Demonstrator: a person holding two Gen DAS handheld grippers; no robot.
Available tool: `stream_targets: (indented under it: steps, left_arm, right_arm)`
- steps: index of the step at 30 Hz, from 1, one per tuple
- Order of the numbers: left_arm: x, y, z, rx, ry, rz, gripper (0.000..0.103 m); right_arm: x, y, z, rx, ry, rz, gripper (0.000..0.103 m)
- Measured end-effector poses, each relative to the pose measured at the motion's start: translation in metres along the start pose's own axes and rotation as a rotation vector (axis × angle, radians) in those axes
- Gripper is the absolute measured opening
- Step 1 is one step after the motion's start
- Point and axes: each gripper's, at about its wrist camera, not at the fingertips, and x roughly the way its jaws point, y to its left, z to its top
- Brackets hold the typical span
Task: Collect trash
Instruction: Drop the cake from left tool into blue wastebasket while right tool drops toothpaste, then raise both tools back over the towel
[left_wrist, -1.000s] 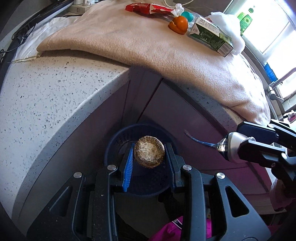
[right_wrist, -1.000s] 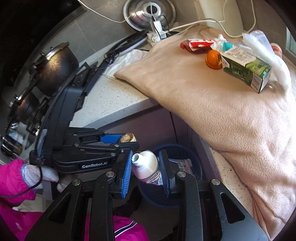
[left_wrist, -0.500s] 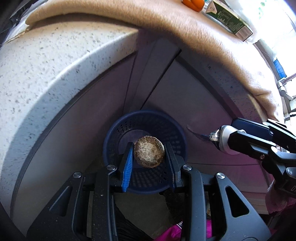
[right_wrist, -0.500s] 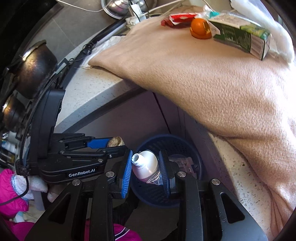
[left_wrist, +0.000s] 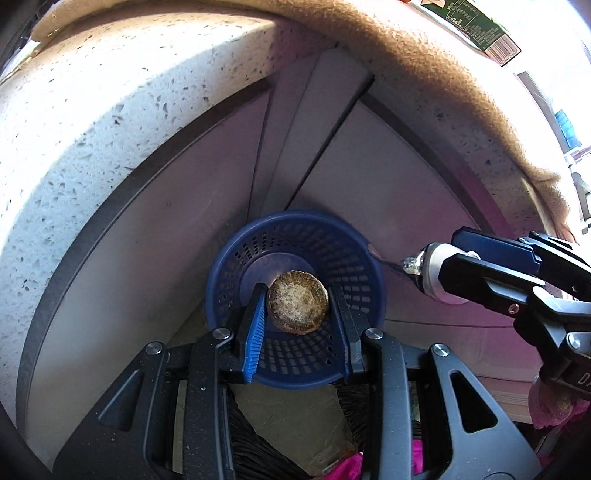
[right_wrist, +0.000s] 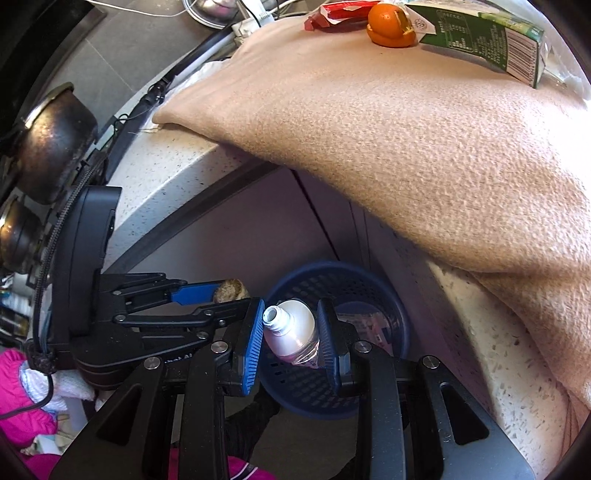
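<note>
Left gripper (left_wrist: 297, 306) has a round brown crusty thing, looks like a biscuit (left_wrist: 297, 307), between its jaws, and they're just starting to ease apart, though the pads look like they're touching it on both sides. It's hanging right over the blue basket (left_wrist: 354, 236) on the floor by the cabinet, so that one's basically a drop away from done.

Right gripper (right_wrist: 290, 334) is clamped narrow on a squeezed white tube (right_wrist: 290, 328), cap off, also above the basket (right_wrist: 397, 310) but nearer the rim. Not released yet.

Basket isn't empty, there's some printed wrapper (right_wrist: 365, 323) lying in it already.

Plenty left, I'd say: up on the beige towel (right_wrist: 406, 147) there's a red wrapper (right_wrist: 334, 14), an orange peel (right_wrist: 389, 26) and a green carton (right_wrist: 480, 33) waiting. So roughly a third done, maybe.
</note>
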Motion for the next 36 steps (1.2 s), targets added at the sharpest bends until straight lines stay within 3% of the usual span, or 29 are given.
stream_targets:
  steps: [4,11,24,29,36]
  left_arm:
    - [0.002,0.007,-0.005,-0.001,-0.01,0.006,0.046]
    - [-0.003,0.012,-0.008,-0.011,-0.017,0.013,0.046]
    - [-0.025,0.001,-0.004,0.002,-0.058,0.023,0.046]
    - [-0.037,-0.002,0.001,0.014,-0.091,0.027,0.046]
    - [-0.062,-0.007,0.017,0.04,-0.146,0.044,0.048]
  right_arm:
    - [0.005,0.001,0.002,-0.002,0.03,-0.01,0.029]
    - [0.01,0.002,0.002,0.01,0.042,-0.016,0.036]
    - [-0.013,-0.004,-0.003,0.005,0.006,-0.026,0.036]
    - [-0.033,-0.004,-0.001,-0.017,-0.04,-0.046,0.052]
    - [-0.071,-0.005,0.006,-0.061,-0.119,-0.086,0.066]
